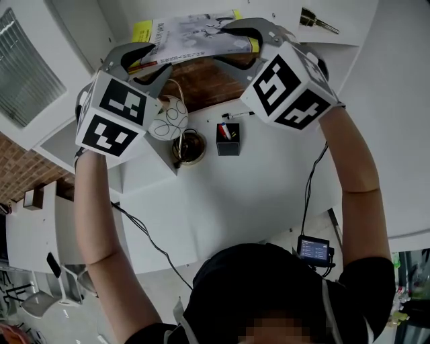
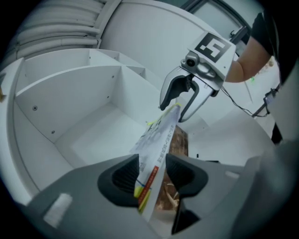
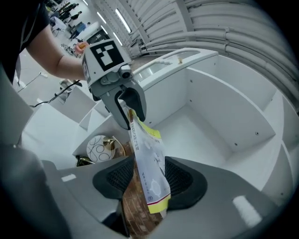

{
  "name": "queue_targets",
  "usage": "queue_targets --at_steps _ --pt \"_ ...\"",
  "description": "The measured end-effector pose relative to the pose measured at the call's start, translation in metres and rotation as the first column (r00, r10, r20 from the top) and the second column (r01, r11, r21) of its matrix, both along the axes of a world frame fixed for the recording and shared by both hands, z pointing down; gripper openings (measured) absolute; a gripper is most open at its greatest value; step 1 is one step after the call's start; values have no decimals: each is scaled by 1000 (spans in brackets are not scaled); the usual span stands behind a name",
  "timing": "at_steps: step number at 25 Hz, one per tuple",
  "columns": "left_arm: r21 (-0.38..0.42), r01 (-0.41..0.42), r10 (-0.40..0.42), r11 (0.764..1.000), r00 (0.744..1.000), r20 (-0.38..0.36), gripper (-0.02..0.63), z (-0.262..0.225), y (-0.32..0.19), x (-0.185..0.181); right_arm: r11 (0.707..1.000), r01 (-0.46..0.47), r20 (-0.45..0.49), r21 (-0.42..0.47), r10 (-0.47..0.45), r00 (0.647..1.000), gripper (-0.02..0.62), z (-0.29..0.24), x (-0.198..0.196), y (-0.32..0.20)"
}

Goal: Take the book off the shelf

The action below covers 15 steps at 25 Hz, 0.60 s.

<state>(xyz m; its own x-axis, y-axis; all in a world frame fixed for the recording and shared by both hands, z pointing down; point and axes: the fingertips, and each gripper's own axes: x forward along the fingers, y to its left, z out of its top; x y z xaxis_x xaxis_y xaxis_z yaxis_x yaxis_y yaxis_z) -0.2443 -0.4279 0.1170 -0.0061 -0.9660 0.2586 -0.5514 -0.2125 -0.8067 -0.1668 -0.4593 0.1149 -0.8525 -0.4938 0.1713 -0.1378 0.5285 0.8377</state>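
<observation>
White book, each end loose between wide-spread jaws (left gripper, right gripper), hangs beside the open shelf bay

Lab or office workroom. White shelf with open compartments above white table. Loose cables, small screen, pen holder. Strip lights on ceiling, crowded desks far behind, brick wall at one side.
</observation>
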Motion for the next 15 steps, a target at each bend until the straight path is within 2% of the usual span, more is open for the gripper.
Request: queue_targets --at_steps 8,15 --pt "-45 -30 32 999 999 44 186 5 -8 1 994 1 -145 105 14 989 219 5 -24 -1" --pt "-88 -35 41 996 997 67 160 13 -15 1 995 39 -237 94 -16 971 219 17 -44 -6"
